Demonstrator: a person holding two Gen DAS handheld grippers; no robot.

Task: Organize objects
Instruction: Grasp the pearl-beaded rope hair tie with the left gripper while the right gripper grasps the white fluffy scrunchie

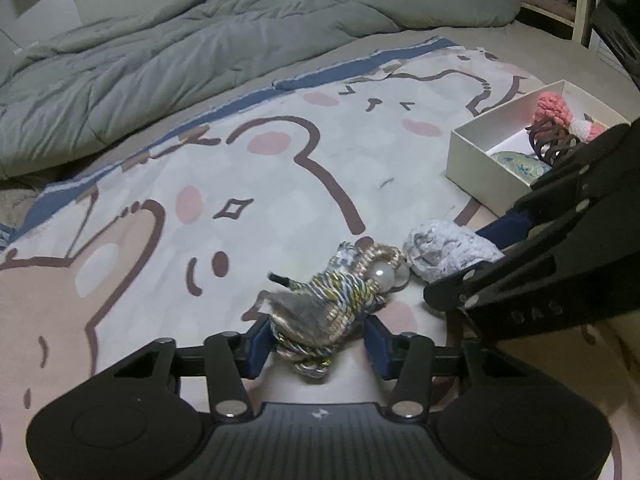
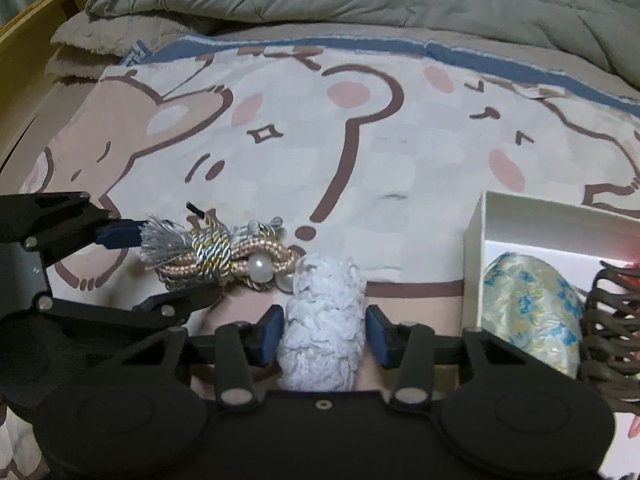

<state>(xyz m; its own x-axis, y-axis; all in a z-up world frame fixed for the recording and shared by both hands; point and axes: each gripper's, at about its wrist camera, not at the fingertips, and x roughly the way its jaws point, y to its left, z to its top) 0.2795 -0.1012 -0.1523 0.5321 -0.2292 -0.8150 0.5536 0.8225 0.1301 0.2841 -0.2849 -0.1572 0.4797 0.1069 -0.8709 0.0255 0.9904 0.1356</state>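
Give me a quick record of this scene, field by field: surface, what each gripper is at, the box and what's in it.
surface: bear-print blanket, grey duvet behind
left gripper: around the braided cord hair tie, pads at its sides
right gripper: around the white fluffy scrunchie, small gap at one pad
box: white, open, right of both items
box contents: pink knitted piece, brown hair claw, floral scrunchie
left outside the box: hair tie, white scrunchie

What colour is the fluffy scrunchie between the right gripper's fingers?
The fluffy scrunchie is white, faintly bluish-grey in this light. It shows best in the right wrist view.
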